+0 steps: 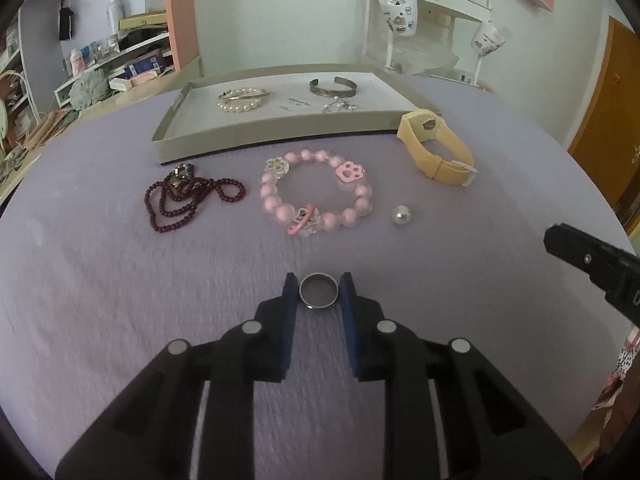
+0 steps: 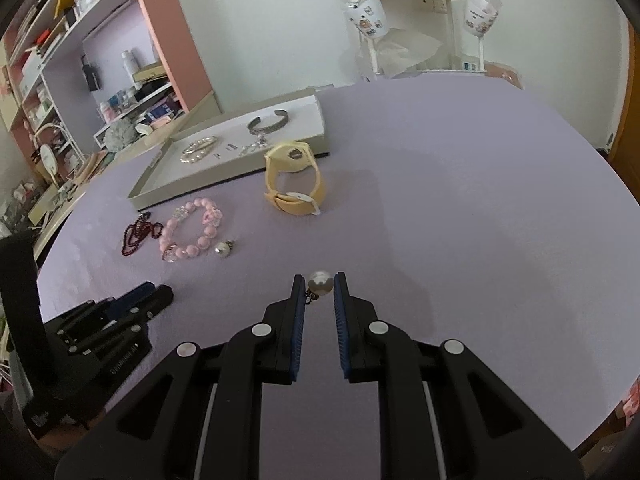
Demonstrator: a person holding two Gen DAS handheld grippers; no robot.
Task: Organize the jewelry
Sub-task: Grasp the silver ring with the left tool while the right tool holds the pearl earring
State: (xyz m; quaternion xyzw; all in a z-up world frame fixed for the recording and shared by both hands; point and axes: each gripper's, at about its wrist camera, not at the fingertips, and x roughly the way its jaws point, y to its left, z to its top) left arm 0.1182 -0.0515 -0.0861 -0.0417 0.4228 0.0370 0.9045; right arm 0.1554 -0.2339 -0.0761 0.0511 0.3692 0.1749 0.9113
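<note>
My left gripper [image 1: 319, 286] is shut on a silver ring [image 1: 319, 291] just above the purple tablecloth. My right gripper [image 2: 319, 283] is shut on a pearl earring [image 2: 320, 282]; its dark clasp hangs at the left pad. On the cloth lie a pink bead bracelet [image 1: 316, 194], a dark red bead necklace [image 1: 188, 196], a second pearl earring [image 1: 401, 215] and a yellow watch [image 1: 438, 148]. The grey tray [image 1: 256, 128] behind them holds a pearl bracelet [image 1: 242, 100], a metal cuff [image 1: 334, 86] and small earrings [image 1: 340, 106].
The right gripper's body shows at the right edge of the left wrist view [image 1: 596, 264]. The left gripper shows at lower left of the right wrist view [image 2: 120, 316]. A white rack with cups [image 1: 400, 12] stands beyond the table. Shelves [image 2: 80, 80] stand on the left.
</note>
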